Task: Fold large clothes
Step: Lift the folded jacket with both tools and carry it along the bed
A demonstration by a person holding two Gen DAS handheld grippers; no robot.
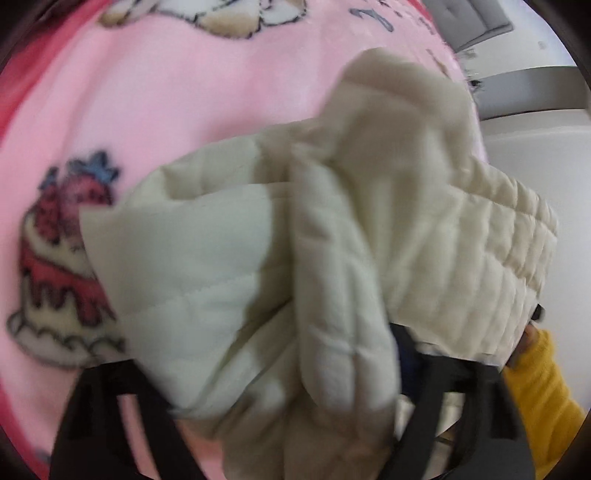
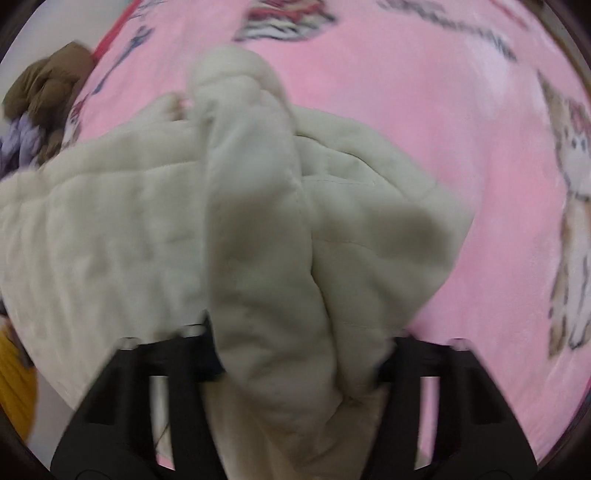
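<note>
A cream quilted jacket (image 1: 317, 240) hangs bunched above a pink blanket (image 1: 166, 103). My left gripper (image 1: 280, 369) is shut on a thick fold of the jacket, which fills the space between its black fingers (image 1: 110, 398) and hides the tips. In the right wrist view the same jacket (image 2: 258, 229) drapes forward from my right gripper (image 2: 299, 350), which is shut on another fold; its black fingers (image 2: 424, 369) flank the cloth. Both views are blurred by motion.
The pink blanket (image 2: 406, 110) with cartoon prints covers the surface. A brown and a purple garment (image 2: 40, 96) lie at its far left edge. A yellow sleeve (image 1: 543, 398) shows at the right. A white wall and grey furniture (image 1: 480, 22) lie beyond.
</note>
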